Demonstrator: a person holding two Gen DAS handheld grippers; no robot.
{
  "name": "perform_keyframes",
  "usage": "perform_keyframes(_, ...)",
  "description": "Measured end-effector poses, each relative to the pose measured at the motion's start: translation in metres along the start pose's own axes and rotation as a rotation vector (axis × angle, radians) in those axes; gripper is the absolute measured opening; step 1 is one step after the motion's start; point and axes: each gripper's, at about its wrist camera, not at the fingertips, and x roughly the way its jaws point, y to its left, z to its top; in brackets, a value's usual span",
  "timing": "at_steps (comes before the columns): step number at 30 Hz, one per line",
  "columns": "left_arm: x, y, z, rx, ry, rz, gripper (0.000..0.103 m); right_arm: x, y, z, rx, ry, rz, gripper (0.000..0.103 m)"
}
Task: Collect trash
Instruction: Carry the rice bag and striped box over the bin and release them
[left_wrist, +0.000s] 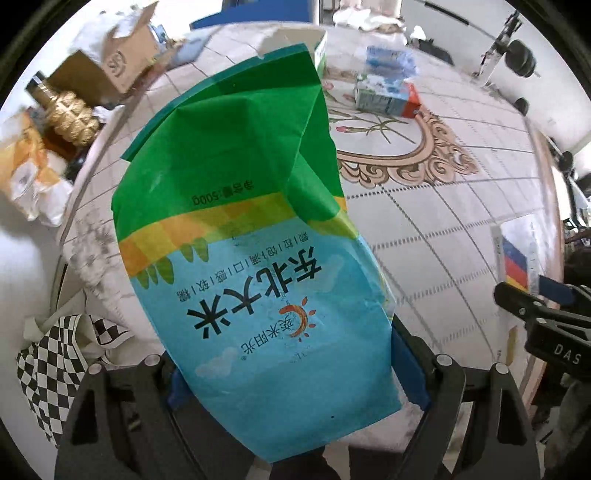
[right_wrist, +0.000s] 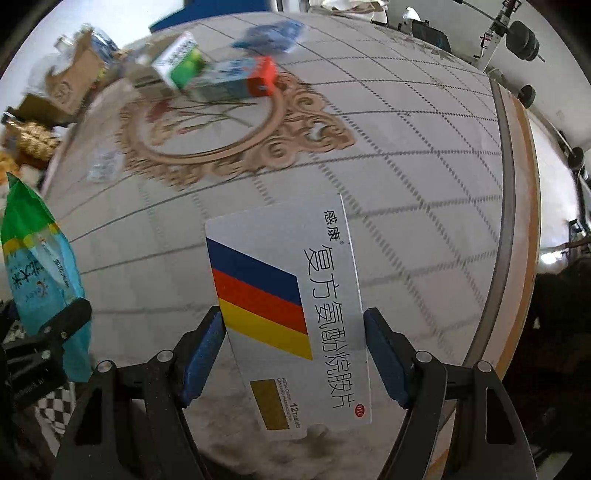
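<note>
Our left gripper (left_wrist: 295, 373) was clamped on the lower end of an empty rice bag (left_wrist: 243, 258), which stood up from the pads, creased and floppy, above the table's left edge. Our right gripper (right_wrist: 295, 350) had its pads against both long edges of a flat medicine box (right_wrist: 291, 314), so we judged it gripped, low over the tablecloth (right_wrist: 424, 221).

Risks as we judged them: the bag was slick and held only at one end, so a quick swing could let it slide out. The box was thin card pinched edge to edge; too much squeeze could buckle it and pop it free. The two grippers were near each other, so moving both at once could knock them together.

More trash lay at the far side: a green-and-white carton (right_wrist: 181, 64), a blue carton with a red end (right_wrist: 236, 79) touching it, and a crumpled blue wrapper (right_wrist: 273, 33) behind. A cardboard box (left_wrist: 122, 62) and a gold bottle (left_wrist: 70, 110) sat off the left edge. A checkered bag (left_wrist: 59, 369) hung low at left; whether it was the trash bag we could not tell. Nothing stood between the grippers and it.
</note>
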Motion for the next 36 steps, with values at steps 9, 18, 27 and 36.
perform_keyframes(9,0.009,0.105,-0.097,-0.023,0.004,-0.096,0.087,-0.010,0.026,-0.141,0.068,0.033,0.096,0.077)
perform_keyframes(18,0.139,0.164,-0.210,-0.135,0.289,-0.187,0.087,0.100,0.046,-0.295,0.069,0.303,0.085,0.077)
perform_keyframes(27,0.379,0.146,-0.216,-0.236,0.477,-0.336,0.089,0.278,0.004,-0.316,0.143,0.356,0.021,0.077)
perform_keyframes(36,0.475,0.151,-0.214,-0.350,0.437,-0.420,0.097,0.401,-0.014,-0.298,0.158,0.370,0.059,0.077)
